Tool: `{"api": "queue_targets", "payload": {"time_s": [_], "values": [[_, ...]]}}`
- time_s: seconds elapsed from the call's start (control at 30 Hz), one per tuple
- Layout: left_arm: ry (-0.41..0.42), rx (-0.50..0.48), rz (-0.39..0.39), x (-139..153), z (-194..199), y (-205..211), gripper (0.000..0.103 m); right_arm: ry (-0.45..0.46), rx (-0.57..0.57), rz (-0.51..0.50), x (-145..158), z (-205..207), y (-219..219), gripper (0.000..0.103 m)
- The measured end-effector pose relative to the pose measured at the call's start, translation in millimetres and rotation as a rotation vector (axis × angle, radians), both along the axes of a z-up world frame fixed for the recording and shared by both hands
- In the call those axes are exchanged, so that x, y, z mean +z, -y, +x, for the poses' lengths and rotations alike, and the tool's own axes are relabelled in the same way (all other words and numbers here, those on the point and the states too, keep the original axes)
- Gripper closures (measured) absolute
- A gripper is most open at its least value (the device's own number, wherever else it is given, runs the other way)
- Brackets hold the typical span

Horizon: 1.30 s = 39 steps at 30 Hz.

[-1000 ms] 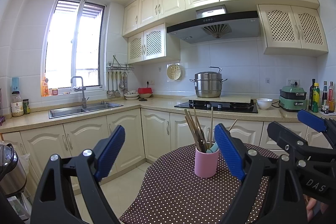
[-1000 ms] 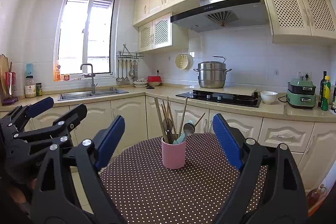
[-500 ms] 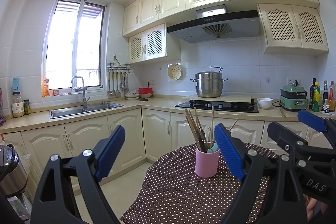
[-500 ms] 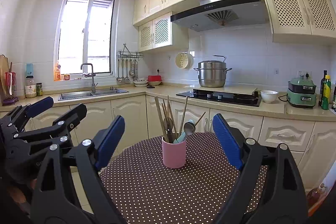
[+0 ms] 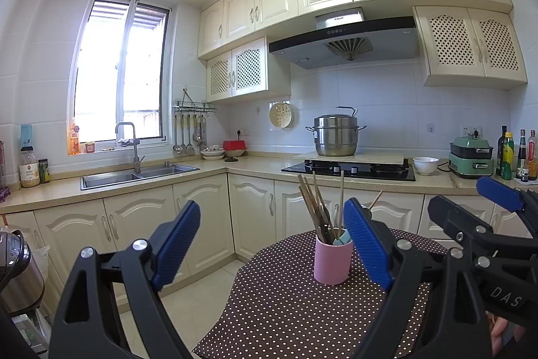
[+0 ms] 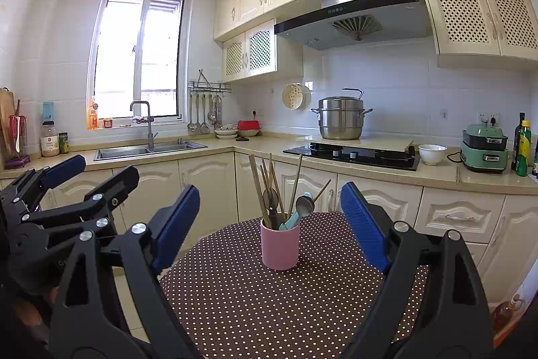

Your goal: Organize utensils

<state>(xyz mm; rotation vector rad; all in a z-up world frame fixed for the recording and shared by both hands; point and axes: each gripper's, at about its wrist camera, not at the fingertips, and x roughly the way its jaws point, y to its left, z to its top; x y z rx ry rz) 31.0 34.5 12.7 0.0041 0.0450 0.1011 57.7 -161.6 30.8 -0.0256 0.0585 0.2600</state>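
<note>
Left gripper (image 5: pixel 270 244), held above the near left edge of the table (image 6: pixel 275 308), its blue-padded jaws spread wide and empty; in the right wrist view the same tool appears at far left, apart from everything on the cloth; centre, the pink cup (image 6: pixel 280 247) stands upright on the dark polka-dot cloth, well apart from both tools, and holds the utensils: several wooden chopsticks (image 6: pixel 260 190) fanned leftward and upward, a metal spoon (image 6: pixel 304 204) leaning right, and a pale teal handle (image 6: pixel 292 219) low against the rim; right gripper (image 6: pixel 269 231), jaws likewise wide apart and holding nothing, framing the cup from the near side. Handling, as a judgement: the chopsticks look light, stiff and thin, likely to roll or pivot between flat pads, best pinched at mid-shaft above the rim and drawn straight up; the spoon is probably smoother and slightly heavier, its neck below the bowl offering the surest hold; the cup seems light enough to tip if a utensil is dragged sideways. Legible writing: "DAS" in white on the body of the right gripper, seen in the left wrist view; the range hood (image 5: pixel 343 39) carries a small label too blurred to read.
</note>
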Motion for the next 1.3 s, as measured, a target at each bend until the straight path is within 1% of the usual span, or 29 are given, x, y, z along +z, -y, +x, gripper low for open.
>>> {"api": "queue_targets", "payload": {"time_s": [0.8, 1.0, 1.3], "values": [[-0.004, 0.009, 0.0, -2.0, -0.7, -13.6, 0.018, -0.005, 0.015, -0.004, 1.1, 6.2, -5.9, 0.018], [-0.012, 0.014, 0.004, -4.1, 6.8, -17.4, 0.018, -0.009, 0.02, -0.007, -1.2, 14.4, -8.2, 0.018], [-0.031, 0.024, 0.02, -6.3, 29.3, -16.4, 0.018, -0.028, 0.026, 0.003, -7.9, 35.7, -6.6, 0.018]]}}
